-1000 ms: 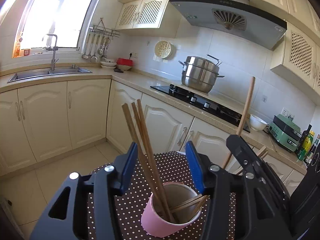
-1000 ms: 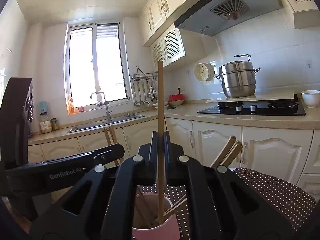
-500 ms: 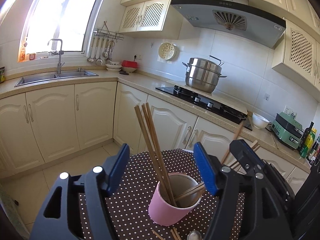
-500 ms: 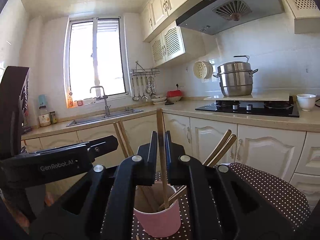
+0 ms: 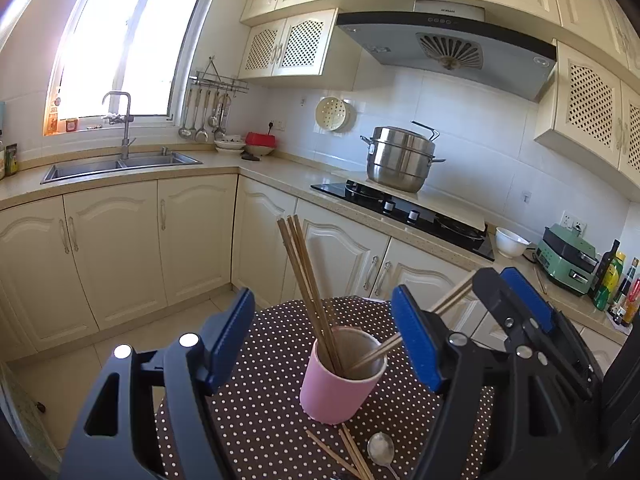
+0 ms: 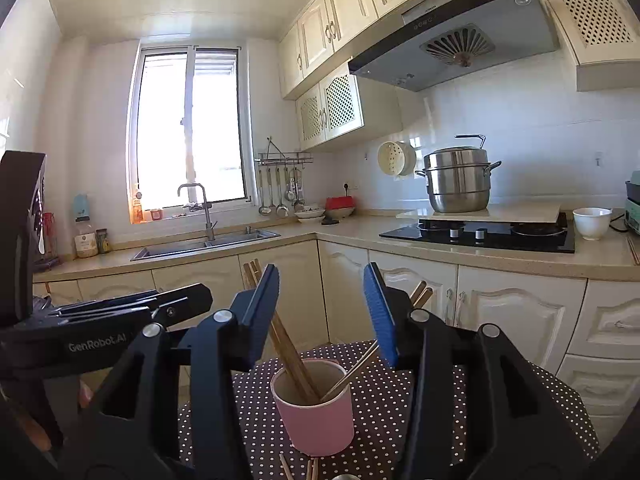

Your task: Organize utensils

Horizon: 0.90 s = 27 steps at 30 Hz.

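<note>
A pink cup [image 5: 338, 384] [image 6: 316, 412] stands on a brown polka-dot table [image 5: 260, 420] and holds several wooden chopsticks [image 5: 308, 292] [image 6: 288, 352] that lean out of it. My left gripper [image 5: 322, 336] is open and empty, above and in front of the cup. My right gripper [image 6: 322, 312] is open and empty, just above the cup's rim. It also shows at the right of the left wrist view [image 5: 516, 312]. Loose chopsticks [image 5: 352, 456] and a metal spoon [image 5: 382, 450] lie on the table in front of the cup.
Kitchen cabinets [image 5: 192, 240] run behind the table. The counter holds a sink [image 5: 116, 164], a hob with a steel pot [image 5: 400, 160] and a white bowl [image 5: 512, 242]. The floor [image 5: 120, 344] lies to the left of the table.
My right gripper lowered a chopstick into the cup, then opened and let it go. Both grippers have drawn back and up from the cup. The left gripper has opened wider.
</note>
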Each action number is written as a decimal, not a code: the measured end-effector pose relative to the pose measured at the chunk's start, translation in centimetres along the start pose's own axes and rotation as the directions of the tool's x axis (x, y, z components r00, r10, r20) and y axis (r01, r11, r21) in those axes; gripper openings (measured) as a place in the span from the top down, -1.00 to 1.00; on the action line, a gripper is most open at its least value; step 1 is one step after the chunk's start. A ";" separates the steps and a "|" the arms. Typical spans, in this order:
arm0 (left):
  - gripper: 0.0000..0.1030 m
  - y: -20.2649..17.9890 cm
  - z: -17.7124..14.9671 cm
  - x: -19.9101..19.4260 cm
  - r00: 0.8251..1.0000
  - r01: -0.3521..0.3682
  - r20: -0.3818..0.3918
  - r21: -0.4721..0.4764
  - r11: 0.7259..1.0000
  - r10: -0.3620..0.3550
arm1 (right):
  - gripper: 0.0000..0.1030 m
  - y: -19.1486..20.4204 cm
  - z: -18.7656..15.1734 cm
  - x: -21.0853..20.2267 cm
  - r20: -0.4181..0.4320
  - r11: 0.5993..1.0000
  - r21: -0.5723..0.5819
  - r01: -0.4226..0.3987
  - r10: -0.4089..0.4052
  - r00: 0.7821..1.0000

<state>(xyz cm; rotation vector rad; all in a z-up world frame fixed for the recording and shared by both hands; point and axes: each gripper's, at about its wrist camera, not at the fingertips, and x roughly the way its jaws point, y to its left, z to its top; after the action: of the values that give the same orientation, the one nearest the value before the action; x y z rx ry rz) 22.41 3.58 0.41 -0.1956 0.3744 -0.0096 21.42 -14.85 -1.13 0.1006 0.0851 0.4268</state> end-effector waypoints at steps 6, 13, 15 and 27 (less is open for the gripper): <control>-0.36 -0.4 -1.2 -2.4 1.000 -0.002 -0.012 0.016 1.000 0.002 | 0.06 0.1 -0.1 -2.2 -0.013 1.000 0.001 0.015 -0.015 1.000; -0.37 -0.4 -3.5 -2.9 0.992 -0.001 -0.129 0.019 1.000 0.004 | 0.00 0.0 -0.6 -4.2 -0.061 0.999 -0.022 0.032 -0.033 0.998; -0.37 -0.4 -4.7 -2.3 0.980 -0.003 -0.200 0.021 1.000 0.007 | -0.02 -0.3 -1.5 -4.5 -0.102 0.999 -0.033 0.041 -0.044 0.994; -0.35 0.3 -12.5 3.4 0.812 0.024 -0.579 -0.099 0.995 -0.077 | -0.04 -3.1 -8.7 -3.9 -0.421 0.997 -0.036 0.068 -0.077 0.904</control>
<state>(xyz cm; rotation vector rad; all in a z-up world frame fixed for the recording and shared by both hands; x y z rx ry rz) 21.03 1.34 -12.24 -0.2895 0.9897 -0.1088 18.26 -18.53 -9.90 -0.0175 0.5122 0.3689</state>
